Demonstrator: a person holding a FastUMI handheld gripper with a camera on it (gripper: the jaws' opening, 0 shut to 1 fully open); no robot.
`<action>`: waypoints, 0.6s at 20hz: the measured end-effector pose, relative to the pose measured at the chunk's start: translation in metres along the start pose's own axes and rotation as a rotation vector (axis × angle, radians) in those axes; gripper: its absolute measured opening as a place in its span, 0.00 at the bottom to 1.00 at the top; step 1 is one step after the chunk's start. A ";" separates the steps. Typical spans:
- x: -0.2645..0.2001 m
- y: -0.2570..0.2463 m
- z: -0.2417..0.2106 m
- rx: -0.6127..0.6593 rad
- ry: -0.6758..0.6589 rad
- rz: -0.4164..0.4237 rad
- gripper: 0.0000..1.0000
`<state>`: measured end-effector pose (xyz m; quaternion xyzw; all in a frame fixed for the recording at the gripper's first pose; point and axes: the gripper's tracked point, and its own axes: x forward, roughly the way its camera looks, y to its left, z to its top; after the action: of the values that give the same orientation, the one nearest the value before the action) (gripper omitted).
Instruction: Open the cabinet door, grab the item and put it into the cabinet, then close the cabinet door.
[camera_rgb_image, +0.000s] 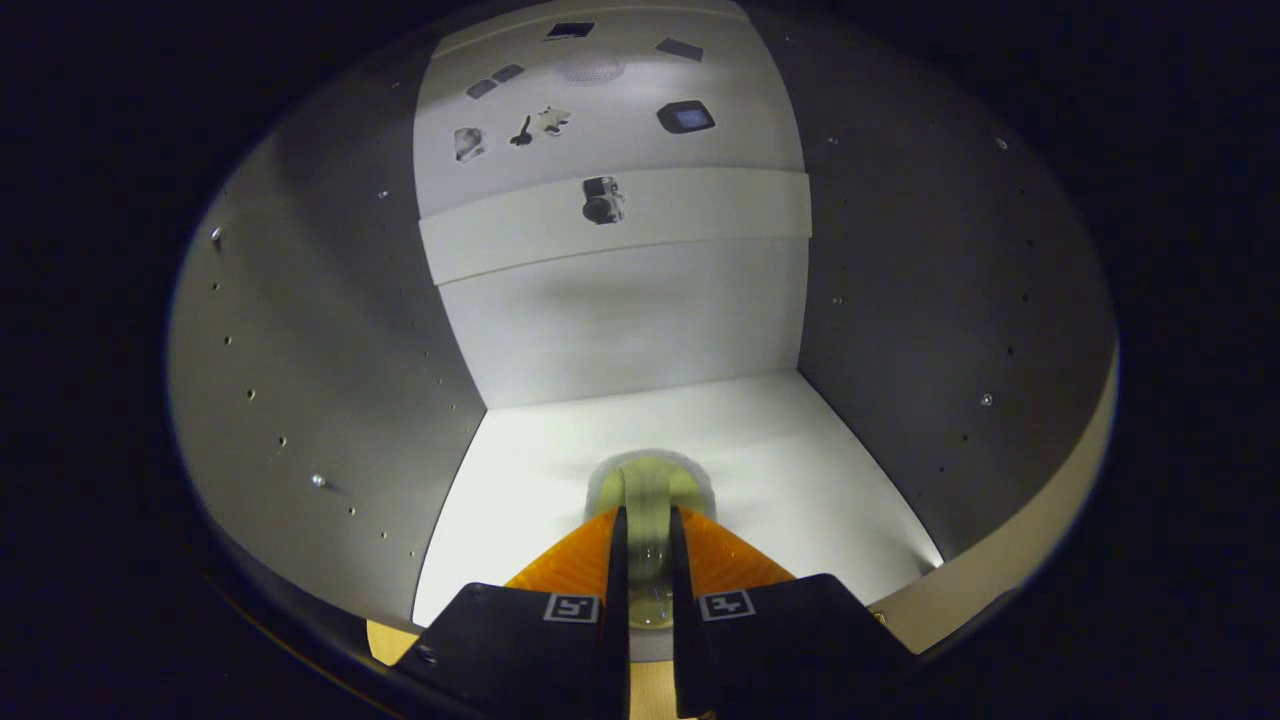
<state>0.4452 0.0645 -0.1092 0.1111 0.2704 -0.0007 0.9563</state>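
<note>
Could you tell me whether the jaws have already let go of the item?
No, the gripper is shut on the pale item, held between its jaws over the cabinet floor.

you can't make out what the pale translucent item (648, 490) is, since the fingers (612, 560) of the gripper (648, 575) cover both its sides and only a narrow strip shows in the gap between them. the small dark marks (603, 199) high on the cabinet's back wall (620, 320) are too small and warped for you to identify. the side walls (320, 400) fade into shadow towards their outer edges.
</note>
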 end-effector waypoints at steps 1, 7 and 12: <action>0.003 0.002 -0.004 0.012 0.024 0.015 0.24; -0.008 -0.006 0.008 0.024 -0.019 0.002 0.79; -0.062 -0.002 0.032 -0.028 -0.158 0.024 0.96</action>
<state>0.4083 0.0521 -0.0514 0.1006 0.1929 0.0058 0.9760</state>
